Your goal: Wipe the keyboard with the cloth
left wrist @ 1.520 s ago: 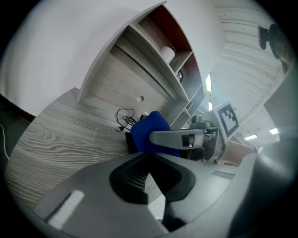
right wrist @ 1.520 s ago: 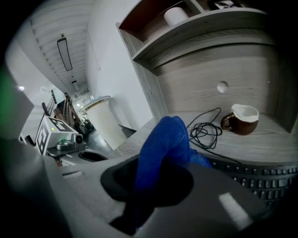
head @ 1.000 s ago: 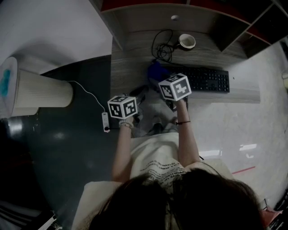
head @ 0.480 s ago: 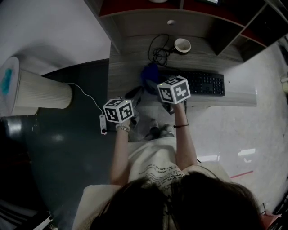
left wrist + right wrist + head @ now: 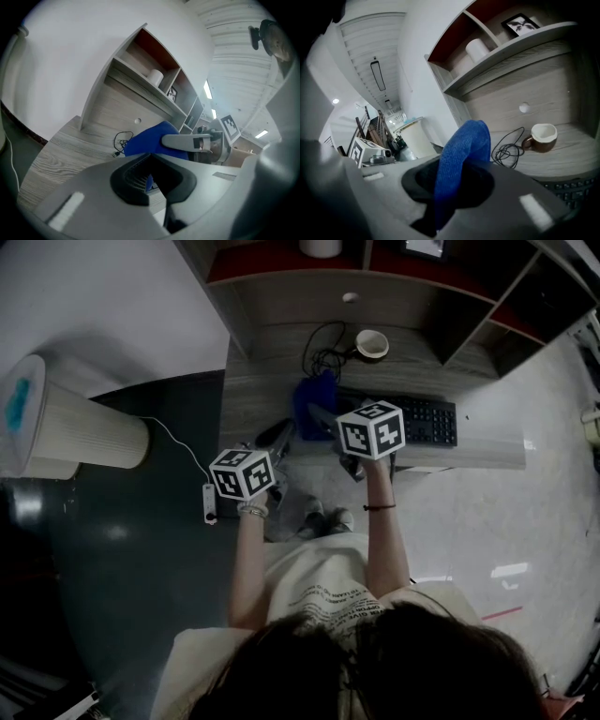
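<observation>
Right gripper view shows us the cloth (image 5: 461,154), blue nappy microfibre, pinched at a fold in the closed jaws of the right gripper (image 5: 451,183) and arching limply over them. We judge it light, soft and grippy, so a bunched hold suits it. It hangs at the left end of the keyboard (image 5: 427,418), a flat black slab on the wood-grain desk (image 5: 258,390). The left gripper (image 5: 151,174), further left, has its jaws together on nothing. Behind the keyboard sit a glazed mug (image 5: 371,343) and a coiled cable (image 5: 323,348).
</observation>
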